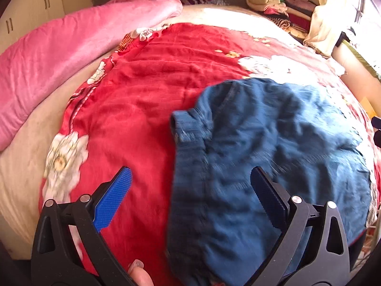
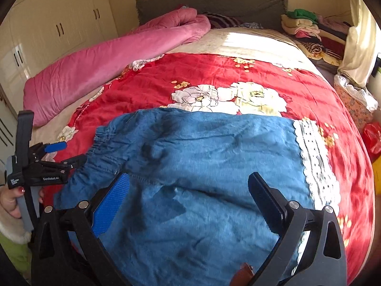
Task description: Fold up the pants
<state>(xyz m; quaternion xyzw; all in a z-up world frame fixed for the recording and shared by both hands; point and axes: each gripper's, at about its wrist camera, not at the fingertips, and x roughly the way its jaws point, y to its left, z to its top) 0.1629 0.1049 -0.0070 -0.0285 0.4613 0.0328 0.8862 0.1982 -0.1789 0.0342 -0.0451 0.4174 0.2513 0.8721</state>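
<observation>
Blue denim pants (image 2: 202, 166) lie spread on a red floral blanket (image 2: 214, 71). Their elastic waistband (image 2: 100, 140) is at the left and a white lace hem (image 2: 314, 157) at the right. My right gripper (image 2: 189, 176) hovers open just above the middle of the pants, with nothing between its fingers. In the left wrist view the pants (image 1: 273, 143) lie rumpled with the waistband corner (image 1: 188, 126) turned up. My left gripper (image 1: 190, 170) is open over that left edge. The right wrist view also shows the left gripper (image 2: 69, 153), held by a hand (image 2: 12, 200) beside the waistband.
A rolled pink quilt (image 2: 107, 64) lies along the bed's left side, up to the grey headboard (image 2: 214, 2). Stacked clothes (image 2: 307, 31) sit at the far right corner. White wardrobe doors (image 2: 47, 31) stand to the left. A red bag (image 2: 371, 138) lies off the bed's right edge.
</observation>
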